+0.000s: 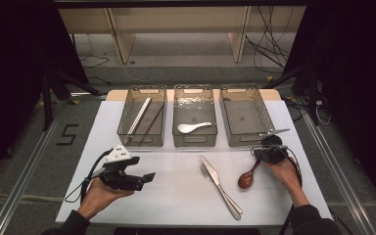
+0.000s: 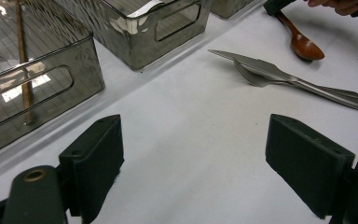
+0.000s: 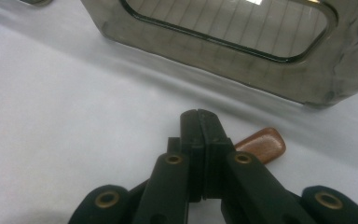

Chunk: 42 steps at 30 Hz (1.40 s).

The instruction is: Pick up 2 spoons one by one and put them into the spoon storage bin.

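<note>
Right gripper (image 3: 200,116): its jaws are pressed together. The end of the brown wooden spoon's handle (image 3: 261,143) pokes out just behind and beside them. Whether the pads pinch the handle cannot be told.
Wooden spoon (image 1: 248,177): it lies on the white table (image 1: 176,191), bowl toward the person. Its handle runs up to the right gripper in the high view, just in front of the right-hand bin (image 1: 245,117).
Left gripper (image 2: 193,158): its jaws stand wide apart with nothing between them, above bare table at the left.
Knife and fork (image 1: 220,186): they lie crossed at the table's middle, well apart from both grippers.
Bins: three clear bins stand in a row at the far edge. The left bin (image 1: 142,117) holds chopsticks (image 1: 138,117). The middle bin (image 1: 195,117) holds a white spoon (image 1: 192,128).
</note>
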Each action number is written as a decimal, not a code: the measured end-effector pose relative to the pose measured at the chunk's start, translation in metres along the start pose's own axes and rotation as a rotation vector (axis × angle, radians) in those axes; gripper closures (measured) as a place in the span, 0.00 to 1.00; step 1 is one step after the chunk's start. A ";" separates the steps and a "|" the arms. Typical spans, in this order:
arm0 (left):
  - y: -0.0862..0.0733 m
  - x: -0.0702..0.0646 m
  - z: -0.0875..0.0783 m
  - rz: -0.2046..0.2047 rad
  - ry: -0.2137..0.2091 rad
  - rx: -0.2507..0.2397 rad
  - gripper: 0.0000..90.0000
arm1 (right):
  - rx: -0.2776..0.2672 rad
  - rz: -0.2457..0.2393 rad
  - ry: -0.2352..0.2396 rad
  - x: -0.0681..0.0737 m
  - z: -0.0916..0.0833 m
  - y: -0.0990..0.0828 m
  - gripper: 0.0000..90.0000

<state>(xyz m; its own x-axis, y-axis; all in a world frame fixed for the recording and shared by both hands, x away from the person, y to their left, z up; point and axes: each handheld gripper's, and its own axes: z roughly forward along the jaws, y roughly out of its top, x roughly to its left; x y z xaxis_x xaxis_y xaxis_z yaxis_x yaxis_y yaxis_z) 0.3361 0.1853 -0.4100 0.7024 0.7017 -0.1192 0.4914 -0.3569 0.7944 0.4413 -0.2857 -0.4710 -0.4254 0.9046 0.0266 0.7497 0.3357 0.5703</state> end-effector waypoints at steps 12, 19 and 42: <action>0.000 -0.001 0.001 0.005 0.000 0.008 0.21 | 0.113 -0.018 -0.027 -0.002 -0.020 -0.015 1.00; 0.000 0.000 0.000 0.011 0.005 0.011 0.20 | 0.167 -0.032 -0.008 0.005 -0.038 -0.034 1.00; -0.004 0.007 -0.009 -0.005 0.030 -0.003 0.20 | 0.253 -0.218 0.108 0.041 -0.066 -0.052 0.61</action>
<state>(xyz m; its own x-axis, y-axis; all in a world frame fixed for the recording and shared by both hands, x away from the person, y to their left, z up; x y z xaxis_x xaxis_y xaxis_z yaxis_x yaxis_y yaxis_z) 0.3343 0.1968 -0.4089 0.6846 0.7213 -0.1052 0.4929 -0.3517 0.7959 0.3513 -0.2830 -0.4454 -0.6303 0.7761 0.0210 0.7314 0.5844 0.3514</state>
